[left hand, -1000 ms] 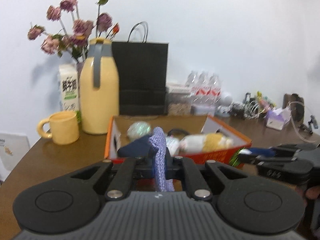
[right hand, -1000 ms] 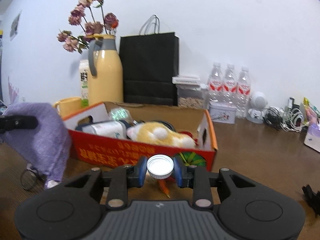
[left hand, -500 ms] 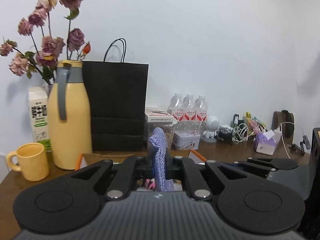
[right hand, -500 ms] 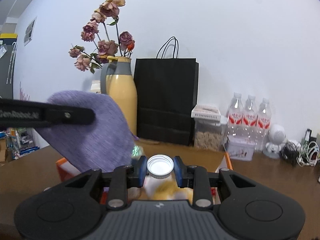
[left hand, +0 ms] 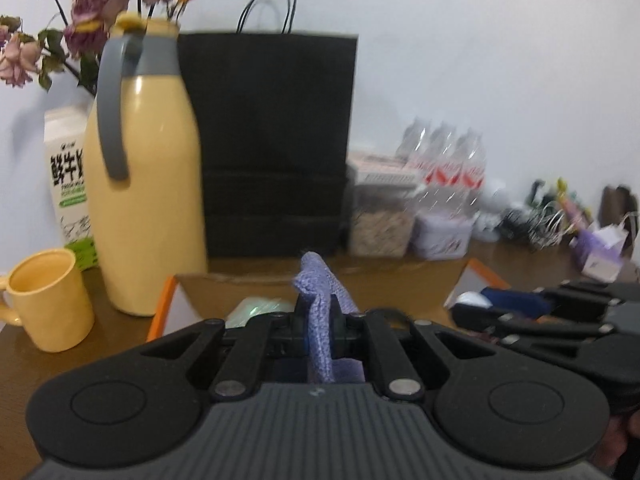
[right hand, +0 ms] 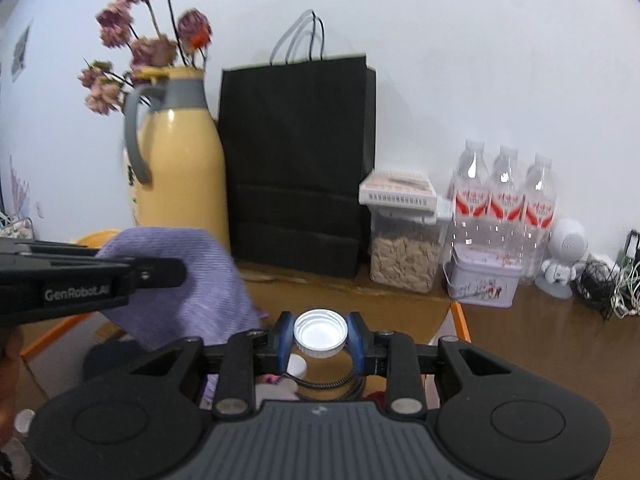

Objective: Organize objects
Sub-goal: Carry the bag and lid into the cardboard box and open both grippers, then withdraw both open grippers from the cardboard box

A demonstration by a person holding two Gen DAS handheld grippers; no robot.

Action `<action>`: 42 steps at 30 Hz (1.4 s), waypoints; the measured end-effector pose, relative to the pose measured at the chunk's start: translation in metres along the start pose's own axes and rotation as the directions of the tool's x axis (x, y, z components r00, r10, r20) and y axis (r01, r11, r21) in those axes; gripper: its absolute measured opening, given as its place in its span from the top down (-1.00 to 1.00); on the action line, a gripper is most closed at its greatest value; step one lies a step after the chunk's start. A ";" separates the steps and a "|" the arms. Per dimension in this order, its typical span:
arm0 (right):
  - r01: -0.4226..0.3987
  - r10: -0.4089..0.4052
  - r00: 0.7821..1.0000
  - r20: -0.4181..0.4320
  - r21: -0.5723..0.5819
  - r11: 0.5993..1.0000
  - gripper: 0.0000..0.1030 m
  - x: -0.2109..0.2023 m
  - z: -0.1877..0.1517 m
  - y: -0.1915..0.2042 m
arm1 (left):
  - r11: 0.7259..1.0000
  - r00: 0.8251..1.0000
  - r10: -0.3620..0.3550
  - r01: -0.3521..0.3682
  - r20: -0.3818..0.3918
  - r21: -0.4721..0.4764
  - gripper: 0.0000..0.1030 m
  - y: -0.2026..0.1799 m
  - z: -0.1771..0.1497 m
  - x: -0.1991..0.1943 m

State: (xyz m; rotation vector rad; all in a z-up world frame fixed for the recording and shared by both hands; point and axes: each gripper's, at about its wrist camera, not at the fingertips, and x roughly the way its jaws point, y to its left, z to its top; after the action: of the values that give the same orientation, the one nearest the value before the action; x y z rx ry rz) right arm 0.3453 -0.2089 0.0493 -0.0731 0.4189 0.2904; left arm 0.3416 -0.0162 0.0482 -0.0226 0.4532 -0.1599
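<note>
White wall behind; left gripper (right hand: 160,272), marked "GenRobot.AI", clamps purple cloth (left hand: 320,320), right gripper (right hand: 320,334) pinches white cap (right hand: 319,332).

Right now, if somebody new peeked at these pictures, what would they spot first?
Probably the purple cloth pinched in the left gripper, hanging over the orange box, and the white bottle cap squeezed in the right gripper beside it. Behind them stand a tall yellow jug and a black paper bag against the wall.
</note>
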 end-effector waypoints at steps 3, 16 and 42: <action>-0.010 0.011 0.999 -0.037 0.014 1.000 0.46 0.008 -0.005 -0.005 | 0.999 0.999 0.031 -0.030 -0.023 0.032 0.82 0.004 -0.005 0.005; -0.020 0.020 0.998 -0.058 0.002 1.000 -0.87 0.002 -0.010 -0.001 | 0.977 0.988 0.154 -0.156 0.020 0.145 -1.00 -0.008 -0.014 -0.001; 0.029 -0.029 0.999 0.016 0.013 1.000 -1.00 -0.035 0.001 -0.001 | 0.987 0.985 0.128 -0.138 0.116 0.079 -1.00 -0.011 -0.003 -0.048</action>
State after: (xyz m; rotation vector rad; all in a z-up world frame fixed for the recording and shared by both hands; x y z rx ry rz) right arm 0.3157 -0.2184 0.0644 -0.0639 0.4035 0.2598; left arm 0.2964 -0.0199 0.0670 0.0838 0.3355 -0.0462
